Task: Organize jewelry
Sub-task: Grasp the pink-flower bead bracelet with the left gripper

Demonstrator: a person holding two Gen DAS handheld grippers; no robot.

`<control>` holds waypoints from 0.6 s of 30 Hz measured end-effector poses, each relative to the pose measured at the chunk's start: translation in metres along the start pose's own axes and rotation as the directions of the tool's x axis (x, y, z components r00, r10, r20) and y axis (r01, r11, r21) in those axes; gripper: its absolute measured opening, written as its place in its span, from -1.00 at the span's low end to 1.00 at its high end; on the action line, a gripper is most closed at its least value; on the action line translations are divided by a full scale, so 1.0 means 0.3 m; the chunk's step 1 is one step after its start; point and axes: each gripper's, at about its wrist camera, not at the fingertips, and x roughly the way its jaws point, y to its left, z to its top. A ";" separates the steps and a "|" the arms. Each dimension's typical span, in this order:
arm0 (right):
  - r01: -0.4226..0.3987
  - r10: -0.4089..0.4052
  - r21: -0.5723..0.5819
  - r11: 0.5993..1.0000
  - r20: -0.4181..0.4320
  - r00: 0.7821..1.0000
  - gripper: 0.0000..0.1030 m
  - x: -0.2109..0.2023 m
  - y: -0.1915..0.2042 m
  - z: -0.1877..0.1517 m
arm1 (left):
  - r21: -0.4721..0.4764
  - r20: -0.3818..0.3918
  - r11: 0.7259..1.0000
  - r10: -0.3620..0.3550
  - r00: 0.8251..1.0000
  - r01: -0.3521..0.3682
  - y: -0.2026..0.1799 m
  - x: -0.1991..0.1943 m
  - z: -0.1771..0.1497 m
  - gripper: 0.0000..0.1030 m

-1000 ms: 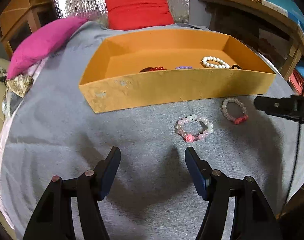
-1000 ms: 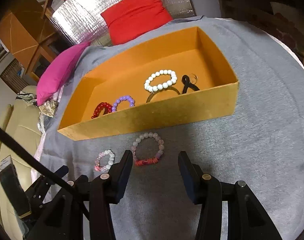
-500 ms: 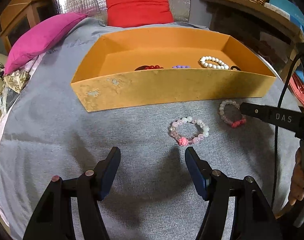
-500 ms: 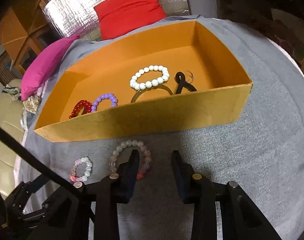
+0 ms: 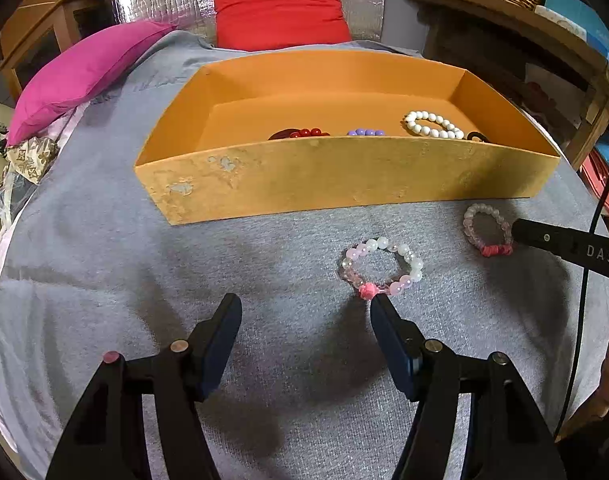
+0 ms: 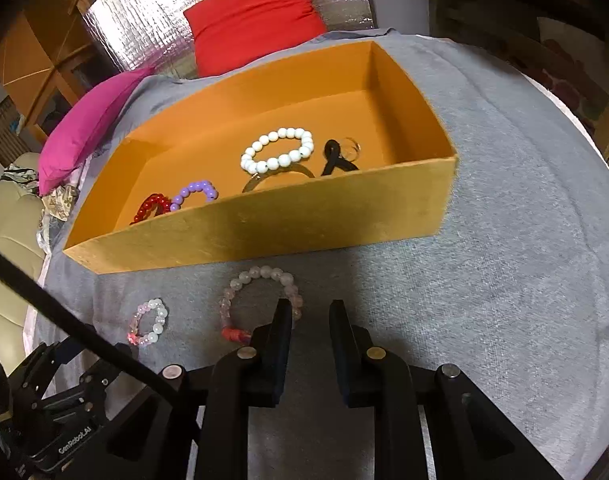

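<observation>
Right tongs [image 6: 310, 308] have just been closing, jaws now narrow but with a gap, left finger [image 6: 282, 320] over the right side of the pink-knot bracelet [image 6: 260, 300]; no bead visibly between pads, so not gripping yet. Left tongs [image 5: 304, 312] gaping wide, holding nothing, right tip just beside the rose bracelet [image 5: 382, 266]. Both bracelets lie on the grey cloth [image 5: 104, 264] just near of the orange box [image 5: 344, 176]. To do it well, I'd straddle the bead strand properly before squeezing, then lift clear of the near wall. Box already has white beads [image 6: 278, 154], purple [image 6: 196, 192] and red [image 6: 152, 206] ones, a black loop [image 6: 336, 160]. The near wall is the main obstacle; a cable [image 6: 64, 320] crosses the right view, red pillow [image 5: 280, 8] far behind
</observation>
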 end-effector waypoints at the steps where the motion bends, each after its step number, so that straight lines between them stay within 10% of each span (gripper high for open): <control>1: 0.000 0.000 0.003 1.000 -0.001 1.000 -0.57 -0.004 -0.006 -0.001 | -0.001 0.000 1.000 -0.001 1.000 0.001 -0.002 0.002 0.002 0.31; 18: -0.049 0.050 0.062 0.997 -0.010 0.999 -0.25 0.002 -0.036 0.014 | -0.030 -0.008 0.996 -0.079 0.997 0.078 -0.063 0.056 0.057 0.32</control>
